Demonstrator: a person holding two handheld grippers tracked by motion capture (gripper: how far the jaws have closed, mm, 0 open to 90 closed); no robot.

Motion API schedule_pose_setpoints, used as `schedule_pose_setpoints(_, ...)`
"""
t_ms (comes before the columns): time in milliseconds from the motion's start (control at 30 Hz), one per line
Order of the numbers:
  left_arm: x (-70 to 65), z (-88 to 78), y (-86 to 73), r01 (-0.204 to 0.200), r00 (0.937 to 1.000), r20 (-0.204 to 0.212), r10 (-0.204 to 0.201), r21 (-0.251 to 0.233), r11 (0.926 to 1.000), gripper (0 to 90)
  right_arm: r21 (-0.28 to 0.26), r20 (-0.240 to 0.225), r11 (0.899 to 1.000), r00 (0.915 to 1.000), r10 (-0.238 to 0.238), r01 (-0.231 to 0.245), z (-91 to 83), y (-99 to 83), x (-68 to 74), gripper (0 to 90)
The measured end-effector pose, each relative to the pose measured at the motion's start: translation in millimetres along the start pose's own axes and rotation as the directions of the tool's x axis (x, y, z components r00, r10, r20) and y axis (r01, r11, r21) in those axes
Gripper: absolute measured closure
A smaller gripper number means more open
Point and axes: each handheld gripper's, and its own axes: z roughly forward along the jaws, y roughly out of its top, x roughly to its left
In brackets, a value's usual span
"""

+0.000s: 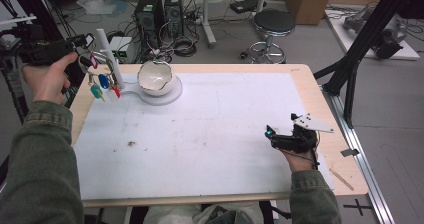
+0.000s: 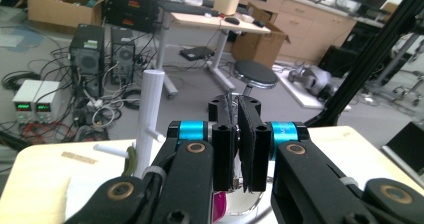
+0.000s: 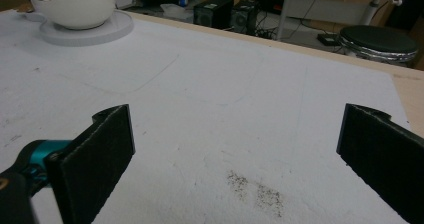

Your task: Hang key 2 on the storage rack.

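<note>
**White stand, keys on a ring, left gripper clamped at its far-left corner**

White is covering most of the table (image 1: 320,91) as a mat, and at its far left a white stand (image 1: 111,54) is rising beside a white bowl (image 1: 155,77) sitting on a round base. A bunch of keys (image 1: 101,83) with coloured tags is hanging by the stand's pegs, just off the tip of the left gripper (image 1: 86,41), which the left hand (image 1: 47,76) is holding up beyond the table's far-left corner. In the left gripper view its jaws are standing pressed together with a thin bit of metal pinched between the pads, most likely the ring of the bunch, though the grip point is small and hard to read. The right gripper (image 1: 270,132) is lying near the right edge, low over the mat, with its jaws spread wide and nothing between them; the right hand (image 1: 299,160) is resting there.

The risks, as I judge them: the ring is thin, so a slight twist of the wrist could be letting it slip out and drop the keys onto the mat. The dangling tags are swinging close to the pegs and could be snagging on one, tipping the light stand. The bowl is standing just right of the stand, so a toppling post or a wide sweep of the left arm could be knocking it off its base
</note>
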Motion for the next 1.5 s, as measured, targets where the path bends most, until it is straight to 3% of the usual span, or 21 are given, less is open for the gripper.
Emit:
schedule_pose_setpoints(433, 16.4, 24.6, 0.2, 0.030, 0.9995, -0.011, -0.030, 0.013, 0.9995, 84.8, 0.008, 0.002, 1.000, 1.0000, 0.008, -0.008, 0.9, -0.7, -0.3, 0.9)
schedule_pose_setpoints(600, 24.8, 37.0, 7.8, 0.029, 0.9994, -0.019, -0.029, 0.048, 0.9984, 84.9, 0.008, 0.008, 1.000, 0.9999, 0.013, -0.013, 0.7, -1.0, -2.2, 0.9)
schedule_pose_setpoints(867, 32.4, 48.0, 8.0, 0.043, 0.9988, -0.025, -0.042, 0.038, 0.9983, 84.9, 0.014, 0.008, 1.000, 0.9998, 0.017, -0.017, -0.4, -2.0, -1.7, 0.9)
schedule_pose_setpoints(1067, 42.5, 53.6, 8.0, 0.106, 0.9937, -0.037, -0.106, 0.004, 0.9943, 84.9, 0.013, 0.010, 1.000, 0.9999, 0.013, -0.013, -1.1, -2.5, -0.6, 0.9)
schedule_pose_setpoints(1167, 43.0, 60.0, 6.7, 0.081, 0.9947, -0.065, -0.080, 0.016, 0.9966, 84.9, 0.014, 0.010, 1.000, 0.9998, 0.016, -0.016, -1.6, -3.1, -1.3, 0.9)
schedule_pose_setpoints(1300, 50.1, 69.6, 6.8, 0.085, 0.9935, -0.079, -0.082, 0.038, 0.9957, 84.8, 0.014, 0.008, 1.000, 0.9997, 0.023, -0.024, -2.6, -4.2, -2.8, 0.9)
schedule_pose_setpoints(1400, 52.0, 73.4, 8.3, 0.110, 0.9906, -0.082, -0.110, -0.008, 0.9939, 84.9, 0.016, 0.002, 0.999, 0.9996, 0.028, -0.029, -3.0, -4.9, -2.7, 0.9)
schedule_pose_setpoints(1500, 50.6, 77.3, 6.8, 0.113, 0.9890, -0.095, -0.114, -0.017, 0.9935, 84.8, 0.015, 0.001, 0.999, 0.9995, 0.032, -0.032, -3.5, -5.2, -3.5, 0.9)
